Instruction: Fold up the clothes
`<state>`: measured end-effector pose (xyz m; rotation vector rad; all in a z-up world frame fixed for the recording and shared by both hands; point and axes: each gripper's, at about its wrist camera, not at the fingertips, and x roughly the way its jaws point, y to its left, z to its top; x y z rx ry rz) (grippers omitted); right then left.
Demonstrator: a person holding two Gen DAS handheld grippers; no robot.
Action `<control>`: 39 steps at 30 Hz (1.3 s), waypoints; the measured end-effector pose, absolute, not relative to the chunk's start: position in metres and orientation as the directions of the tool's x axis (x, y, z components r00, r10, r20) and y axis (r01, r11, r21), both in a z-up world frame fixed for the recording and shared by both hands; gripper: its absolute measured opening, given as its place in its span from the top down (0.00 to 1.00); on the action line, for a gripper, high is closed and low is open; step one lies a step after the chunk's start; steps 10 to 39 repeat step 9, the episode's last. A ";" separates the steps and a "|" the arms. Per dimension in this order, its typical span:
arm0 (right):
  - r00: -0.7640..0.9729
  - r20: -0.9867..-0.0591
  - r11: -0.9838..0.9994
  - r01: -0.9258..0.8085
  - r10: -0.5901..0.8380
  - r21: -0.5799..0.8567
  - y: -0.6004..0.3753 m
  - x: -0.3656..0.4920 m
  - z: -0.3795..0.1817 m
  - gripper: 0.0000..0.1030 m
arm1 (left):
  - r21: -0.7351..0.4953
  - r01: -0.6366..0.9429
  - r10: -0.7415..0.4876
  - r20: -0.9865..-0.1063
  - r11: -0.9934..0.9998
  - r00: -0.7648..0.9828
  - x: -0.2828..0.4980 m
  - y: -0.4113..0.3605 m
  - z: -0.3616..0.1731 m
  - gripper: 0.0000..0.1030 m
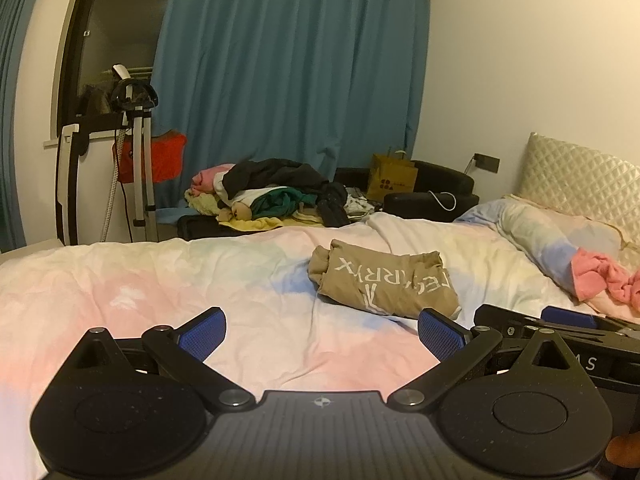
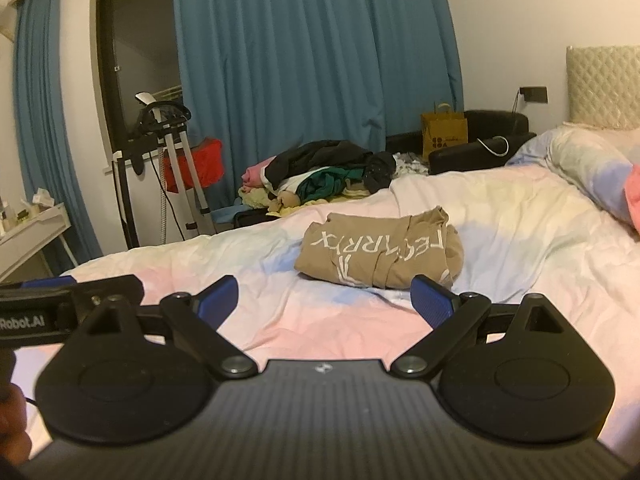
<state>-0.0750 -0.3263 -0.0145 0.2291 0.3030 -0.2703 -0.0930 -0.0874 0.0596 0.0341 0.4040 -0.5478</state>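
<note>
A: Left wrist view, left to right?
B: At far left, a black-and-white metal stand [image 1: 136,152] before the teal pleated curtain [image 1: 288,64]. Lower centre, the left tongs [image 1: 322,334], blue-padded fingers [image 1: 206,334] spread wide apart, empty, above the pastel pink-and-blue tie-dye bed cover [image 1: 160,288]. Right of centre lies the folded tan T-shirt with white lettering [image 1: 384,284], flat on the bed, just beyond the right-hand finger. At lower right, part of the right tongs [image 1: 560,324] shows; a pink crumpled cloth [image 1: 600,280] lies at the right edge.

A: Right wrist view?
B: At left edge, a white side tabletop [image 2: 32,228] with small items. Upper centre, a heap of dark and yellow unfolded clothes [image 2: 320,176] beyond the bed's far edge. Lower centre, the right tongs [image 2: 324,300] are likewise spread apart and empty; the tan shirt [image 2: 380,252] lies ahead, slightly right, not touched. Upper right, a quilted cream headboard [image 2: 600,84].
</note>
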 end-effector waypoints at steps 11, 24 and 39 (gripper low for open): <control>0.919 -0.323 0.940 0.293 -0.226 0.177 -0.324 -0.075 -0.016 0.08 | -0.070 0.504 -0.490 -0.380 0.861 0.785 -0.093 -0.090 0.059 0.00; 0.919 -0.323 0.940 0.293 -0.226 0.177 -0.324 -0.075 -0.016 0.08 | -0.070 0.504 -0.490 -0.380 0.861 0.785 -0.093 -0.090 0.059 0.00; 0.919 -0.323 0.940 0.293 -0.226 0.177 -0.324 -0.075 -0.016 0.08 | -0.070 0.504 -0.490 -0.380 0.861 0.785 -0.093 -0.090 0.059 0.00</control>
